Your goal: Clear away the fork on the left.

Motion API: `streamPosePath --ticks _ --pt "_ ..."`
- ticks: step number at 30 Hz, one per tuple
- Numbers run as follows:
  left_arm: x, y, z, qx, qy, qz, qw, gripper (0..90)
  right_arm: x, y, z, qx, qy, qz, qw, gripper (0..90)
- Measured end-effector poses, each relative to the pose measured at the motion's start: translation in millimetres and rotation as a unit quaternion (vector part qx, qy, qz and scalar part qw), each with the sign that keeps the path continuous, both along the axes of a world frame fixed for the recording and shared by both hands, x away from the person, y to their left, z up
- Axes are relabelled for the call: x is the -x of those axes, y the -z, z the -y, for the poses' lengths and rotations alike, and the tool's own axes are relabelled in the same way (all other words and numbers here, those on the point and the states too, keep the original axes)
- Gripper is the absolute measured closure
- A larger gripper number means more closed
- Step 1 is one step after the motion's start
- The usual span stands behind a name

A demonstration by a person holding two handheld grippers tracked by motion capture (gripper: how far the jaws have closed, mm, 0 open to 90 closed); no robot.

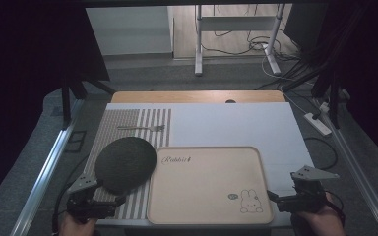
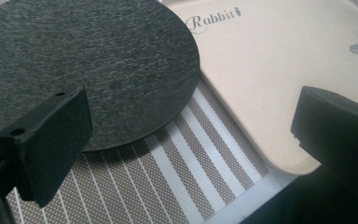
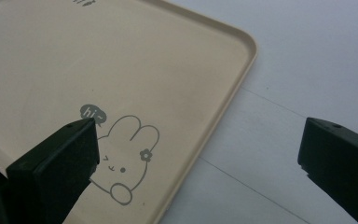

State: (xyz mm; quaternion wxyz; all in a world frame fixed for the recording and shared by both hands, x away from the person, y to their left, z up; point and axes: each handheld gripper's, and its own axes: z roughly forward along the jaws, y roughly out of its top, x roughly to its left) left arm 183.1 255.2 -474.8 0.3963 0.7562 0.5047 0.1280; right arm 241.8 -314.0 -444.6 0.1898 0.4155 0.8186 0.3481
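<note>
Both pairs of jaws stand wide apart with nothing between them. Starting at the left, the left gripper (image 1: pixel 112 198) sits low at the near edge of the worktop (image 1: pixel 236 123), a hand (image 1: pixel 76 225) behind it, its grey three-cornered plate on top. In the left gripper view its jaws spread across the frame, one over the near rim of the round dark grey felt-like mat (image 2: pixel 86 70), the other over the near left corner of the beige rectangular tray (image 2: pixel 270 88); neither seems to touch anything, as far as I can tell.

The round mat (image 1: pixel 125 163) lies on a brown-and-white striped placemat (image 1: pixel 152 125), and its right edge touches or just overlaps the tray's left rim. Farther back on the striped placemat lies a small metal fork (image 1: pixel 142 128), well apart from both grippers.

In the middle, the tray (image 1: pixel 206 184) lies flat at the near side of the worktop, nothing on it, printed with "Rabbit" lettering at its far left corner and a rabbit drawing (image 1: pixel 251 201) at its near right corner.

At the right, the right gripper (image 1: pixel 274 197) is held just beside the tray's near right corner. In the right gripper view one jaw hangs over the rabbit drawing (image 3: pixel 126 163) with its "hi" bubble, the other over the white sheet (image 3: pixel 307 70) covering the worktop, so the tray's right rim runs between them.
</note>
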Motion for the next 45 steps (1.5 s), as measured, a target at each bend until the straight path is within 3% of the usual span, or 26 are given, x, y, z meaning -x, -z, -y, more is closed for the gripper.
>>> streamPosePath --ticks 10,19,27,45 --pt "-9.9 2.0 0.1 -0.010 0.000 0.011 0.9999 0.0 0.5 0.3 -0.1 0.003 -0.001 0.000 1.0000 0.0" --pt "-24.1 4.7 -1.2 -0.018 0.016 0.018 0.9995 0.0 1.0 0.4 -1.2 0.009 -0.001 -0.002 1.0000 0.0" --pt "-40.7 6.5 -4.2 -0.006 0.009 0.009 0.9999 0.0 2.0 0.8 -0.8 0.013 -0.001 -0.002 0.9999 0.0" --pt "-80.8 10.8 -5.1 -0.027 0.014 0.001 0.9995 0.0 3.2 1.7 -0.6 0.017 -0.003 -0.006 0.9998 0.0"
